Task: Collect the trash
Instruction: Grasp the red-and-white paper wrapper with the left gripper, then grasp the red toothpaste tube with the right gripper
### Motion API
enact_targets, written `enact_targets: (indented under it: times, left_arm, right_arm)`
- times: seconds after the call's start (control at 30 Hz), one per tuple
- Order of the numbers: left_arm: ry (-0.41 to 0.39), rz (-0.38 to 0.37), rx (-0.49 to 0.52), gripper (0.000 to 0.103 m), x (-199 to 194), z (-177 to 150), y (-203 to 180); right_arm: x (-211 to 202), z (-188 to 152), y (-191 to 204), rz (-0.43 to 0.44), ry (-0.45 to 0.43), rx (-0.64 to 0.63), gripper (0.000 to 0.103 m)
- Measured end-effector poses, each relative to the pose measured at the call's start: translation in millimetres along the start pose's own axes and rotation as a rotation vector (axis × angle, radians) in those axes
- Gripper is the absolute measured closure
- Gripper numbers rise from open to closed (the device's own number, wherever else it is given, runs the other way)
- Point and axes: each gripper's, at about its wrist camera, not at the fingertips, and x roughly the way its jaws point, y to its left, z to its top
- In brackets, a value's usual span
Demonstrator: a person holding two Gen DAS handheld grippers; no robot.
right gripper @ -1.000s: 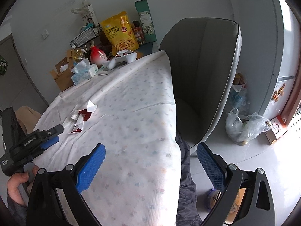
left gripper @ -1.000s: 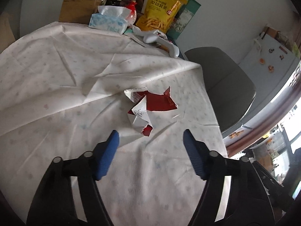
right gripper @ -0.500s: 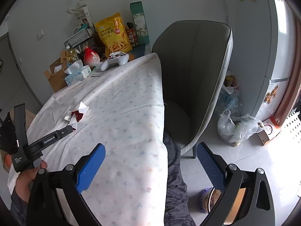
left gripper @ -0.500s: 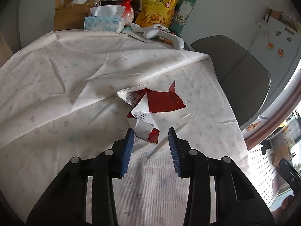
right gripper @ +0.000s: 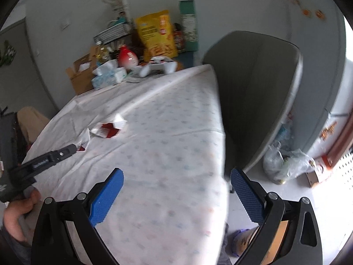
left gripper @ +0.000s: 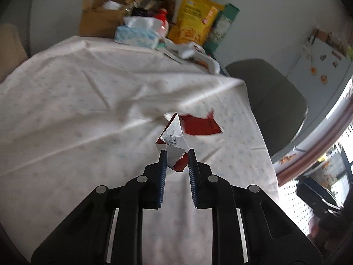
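Observation:
My left gripper (left gripper: 175, 157) is shut on a crumpled white and red paper wrapper (left gripper: 172, 140) and holds it lifted off the tablecloth. A second torn red and white wrapper piece (left gripper: 199, 125) lies flat on the cloth just beyond it, also seen in the right wrist view (right gripper: 109, 129). In the right wrist view the left gripper (right gripper: 74, 149) shows from the side with the held wrapper (right gripper: 83, 140) at its tip. My right gripper (right gripper: 176, 187) is open and empty, above the table's near right edge.
The table (left gripper: 66, 110) has a wrinkled white cloth. At its far end stand a cardboard box (left gripper: 99, 19), tissue box (left gripper: 136, 35), yellow snack bag (left gripper: 196, 26) and white game controller (right gripper: 158, 67). A grey chair (right gripper: 256, 92) stands on the right, a clear plastic bag (right gripper: 286, 163) on the floor.
My left gripper closed on the crumpled wrapper and lifted it off the cloth, apart from the red piece. My right gripper stayed open and shifted slightly.

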Motion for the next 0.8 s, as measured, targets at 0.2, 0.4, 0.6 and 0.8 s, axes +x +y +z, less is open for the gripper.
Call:
enact_targets:
  times: [0.2, 0.4, 0.6, 0.8]
  left_arm:
    - [-0.054, 0.042, -0.046, 0.084, -25, 6, 30]
    - [-0.094, 0.077, -0.110, 0.084, -41, 7, 65]
    - [-0.108, 0.101, -0.160, 0.084, -45, 7, 91]
    - [-0.129, 0.125, -0.204, 0.084, -51, 7, 112]
  right_arm:
    - [23, 14, 33, 0.046, 0.009, -0.069, 0.014]
    - [53, 30, 62, 0.050, 0.042, -0.150, 0.027]
    - [87, 45, 82, 0.030, 0.077, -0.202, 0.035]
    - [118, 55, 93, 0.019, 0.102, -0.211, 0.042]
